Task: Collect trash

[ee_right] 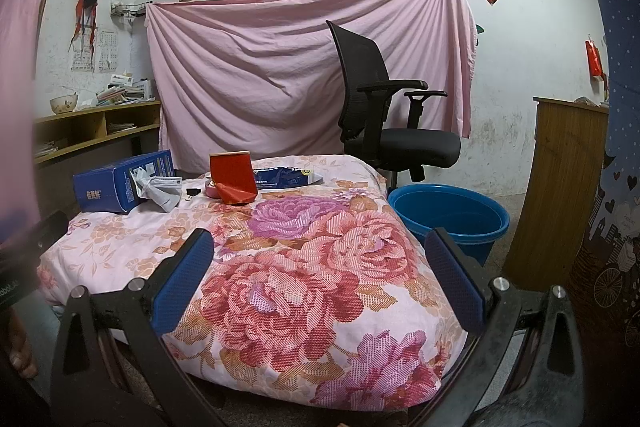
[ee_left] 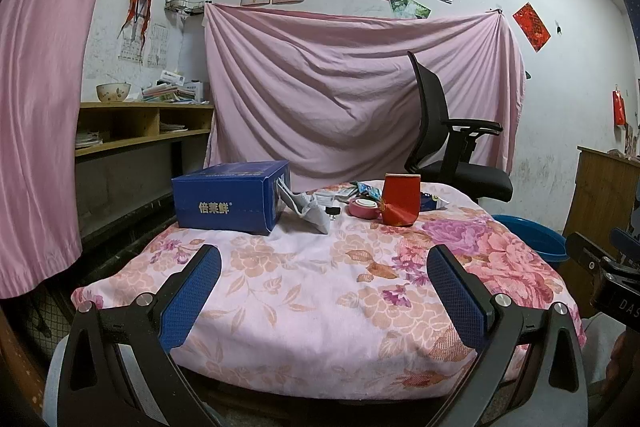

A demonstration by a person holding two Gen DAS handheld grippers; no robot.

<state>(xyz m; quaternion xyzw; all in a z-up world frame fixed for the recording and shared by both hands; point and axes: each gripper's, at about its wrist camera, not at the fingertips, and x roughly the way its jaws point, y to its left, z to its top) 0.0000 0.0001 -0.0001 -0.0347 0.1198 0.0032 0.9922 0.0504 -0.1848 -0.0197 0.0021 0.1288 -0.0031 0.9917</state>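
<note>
Trash lies along the far side of a table under a floral cloth (ee_left: 304, 291) (ee_right: 304, 267): a blue carton (ee_left: 230, 197) (ee_right: 120, 187), a crumpled grey-white bag (ee_left: 310, 213) (ee_right: 160, 193), a pink tape roll (ee_left: 362, 207) (ee_right: 212, 189), a red paper bag (ee_left: 401, 201) (ee_right: 235, 177) and a blue-white wrapper (ee_right: 286, 177). A blue bucket (ee_right: 450, 219) (ee_left: 536, 239) stands on the floor at the table's right. My left gripper (ee_left: 324, 255) hangs open over the near edge, nothing between its jaws. My right gripper (ee_right: 320, 239) is open too, over the table's right corner.
A black office chair (ee_right: 384, 115) (ee_left: 448, 143) stands behind the table before a hanging pink sheet (ee_left: 352, 87). Wooden shelves (ee_left: 140, 123) run along the left wall, a wooden cabinet (ee_right: 560, 195) stands at the right. The other gripper's body (ee_left: 608, 275) shows at the right edge.
</note>
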